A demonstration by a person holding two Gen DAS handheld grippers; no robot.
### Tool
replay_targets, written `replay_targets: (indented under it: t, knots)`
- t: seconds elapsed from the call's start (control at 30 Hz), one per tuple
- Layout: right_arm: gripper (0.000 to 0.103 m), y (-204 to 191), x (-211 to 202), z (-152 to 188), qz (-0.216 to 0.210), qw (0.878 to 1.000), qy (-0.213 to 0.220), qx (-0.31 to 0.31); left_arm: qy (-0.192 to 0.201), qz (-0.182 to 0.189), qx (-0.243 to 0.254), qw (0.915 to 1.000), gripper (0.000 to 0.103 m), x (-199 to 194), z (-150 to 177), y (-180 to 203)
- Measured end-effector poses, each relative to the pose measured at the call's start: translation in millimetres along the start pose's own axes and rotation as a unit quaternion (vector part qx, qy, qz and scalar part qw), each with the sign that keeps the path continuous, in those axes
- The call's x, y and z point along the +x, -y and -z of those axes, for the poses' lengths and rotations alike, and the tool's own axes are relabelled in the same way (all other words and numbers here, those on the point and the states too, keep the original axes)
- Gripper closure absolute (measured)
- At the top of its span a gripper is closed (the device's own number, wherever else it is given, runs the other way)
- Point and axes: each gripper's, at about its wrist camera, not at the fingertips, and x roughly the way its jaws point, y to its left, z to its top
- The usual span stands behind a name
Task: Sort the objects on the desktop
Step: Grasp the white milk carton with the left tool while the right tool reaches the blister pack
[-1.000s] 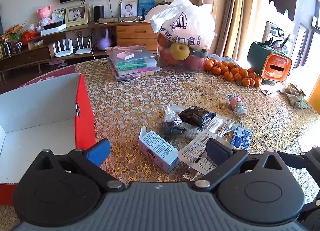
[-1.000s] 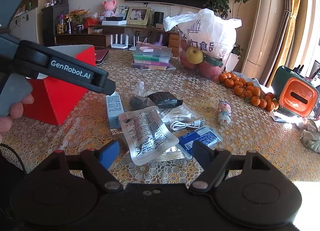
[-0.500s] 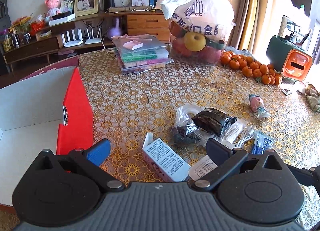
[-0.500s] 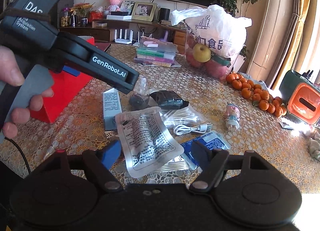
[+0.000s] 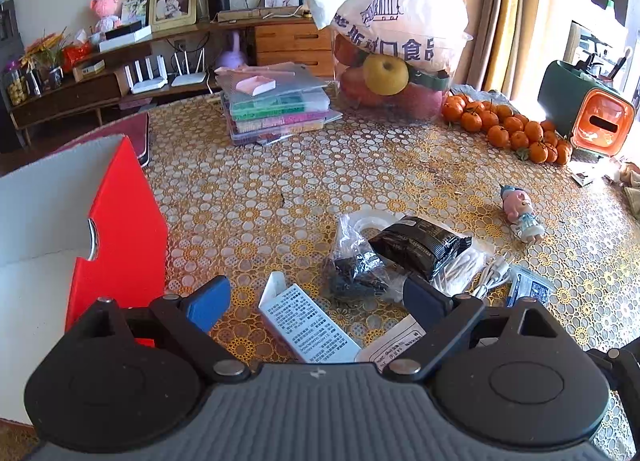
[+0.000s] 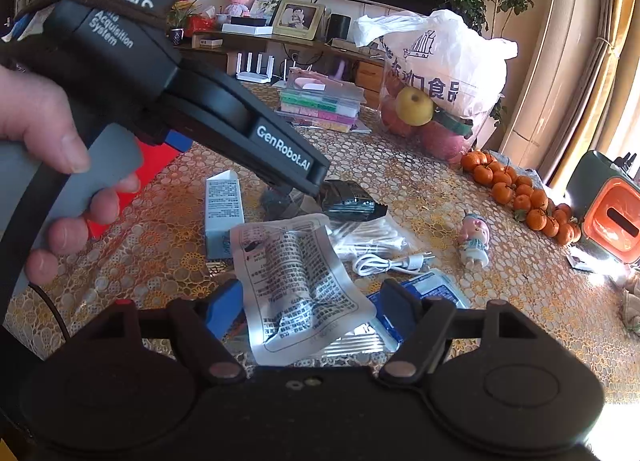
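The left gripper (image 5: 316,301) has pushed forward over the pile since a second ago, and in the right wrist view its dark body now fills the upper left, a hand (image 6: 52,165) wrapped round its grey handle. Its blue-padded fingers (image 5: 208,303) are spread wide with nothing between them, straddling the small white box (image 5: 308,327) that lies flat on the table (image 5: 304,181) just beside the red carton (image 5: 120,229) on the left. Just beyond the box sits a clear bag of dark bits (image 5: 354,269), and touching it on the right the black packet (image 5: 420,247), with cotton swabs (image 5: 460,267) and a white cable (image 5: 496,273) tucked against it. The right gripper (image 6: 316,301) hangs over the near edge of the pile, fingers (image 6: 226,301) apart and empty, the silver printed pouch (image 6: 296,281) lying between them and the blue packet (image 6: 436,289) at its right. Farther right a little pig figurine (image 5: 520,213) lies alone. At the far side: stacked books (image 5: 276,109), a fruit bag (image 5: 396,37), a row of tangerines (image 5: 508,129).
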Motion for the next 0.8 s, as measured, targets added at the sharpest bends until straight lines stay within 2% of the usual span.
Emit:
replay_targets:
  t: [0.17,0.23,0.37,0.6,0.7,0.77,0.8]
  knots:
    - [0.028,-1.7,3.7,-0.6,-0.003,1.0,-0.001,-0.008,-0.027,0.003,-0.029,0.9992,0.011,16.4,0.8,-9.8]
    - [0.029,-3.0,5.5,-0.9,-0.003,1.0,-0.001,-0.012,-0.036,0.005,-0.041,0.9985,0.017,21.9,1.1,-13.6]
    - [0.03,-6.0,8.7,-1.5,-0.003,1.0,-0.003,-0.02,-0.051,0.009,-0.058,0.9969,0.021,30.8,2.6,-19.2]
    - [0.034,-9.9,12.0,-2.7,-0.005,1.0,-0.004,-0.029,-0.068,0.013,-0.067,0.9954,0.033,40.6,6.5,-21.1]
    - [0.035,-12.9,13.1,-2.5,-0.003,0.999,-0.005,-0.038,-0.064,0.007,-0.059,0.9962,0.034,40.8,6.8,-19.0]
    - [0.036,-13.3,13.4,-2.5,-0.005,0.999,-0.005,-0.039,-0.062,0.006,-0.057,0.9964,0.039,40.5,6.3,-18.3]
    - [0.036,-13.1,13.3,-2.7,-0.006,0.999,-0.005,-0.039,-0.061,0.005,-0.055,0.9966,0.045,40.2,6.3,-17.9]
